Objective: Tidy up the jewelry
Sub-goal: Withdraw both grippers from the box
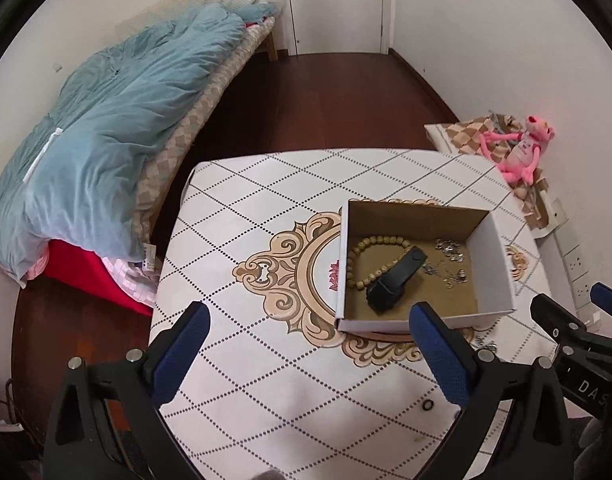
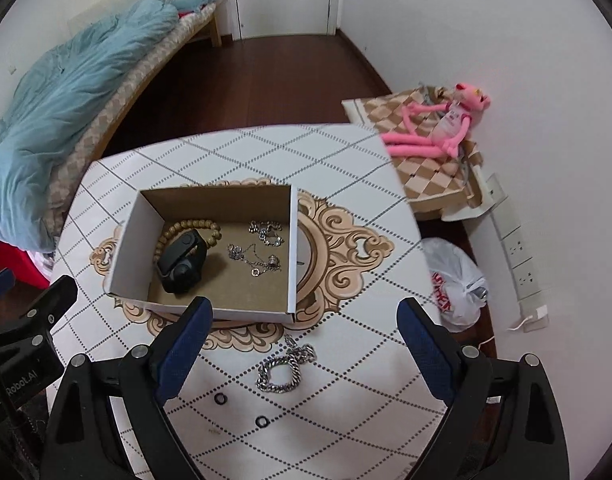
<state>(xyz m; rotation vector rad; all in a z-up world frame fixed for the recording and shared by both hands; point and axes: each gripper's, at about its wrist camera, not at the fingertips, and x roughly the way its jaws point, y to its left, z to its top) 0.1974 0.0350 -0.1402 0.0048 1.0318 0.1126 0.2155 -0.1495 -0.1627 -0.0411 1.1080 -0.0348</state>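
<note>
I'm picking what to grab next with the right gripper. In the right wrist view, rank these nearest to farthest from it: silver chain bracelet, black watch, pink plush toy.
1. Silver chain bracelet: on the table, between the open right gripper fingers, outside the box.
2. Black watch: inside the cardboard box, left part.
3. Pink plush toy: off the table, far right by the wall.

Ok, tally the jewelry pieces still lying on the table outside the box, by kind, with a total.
Silver chain bracelet: 1
Small black rings: 2
Total: 3, all on the table in front of the box
</note>
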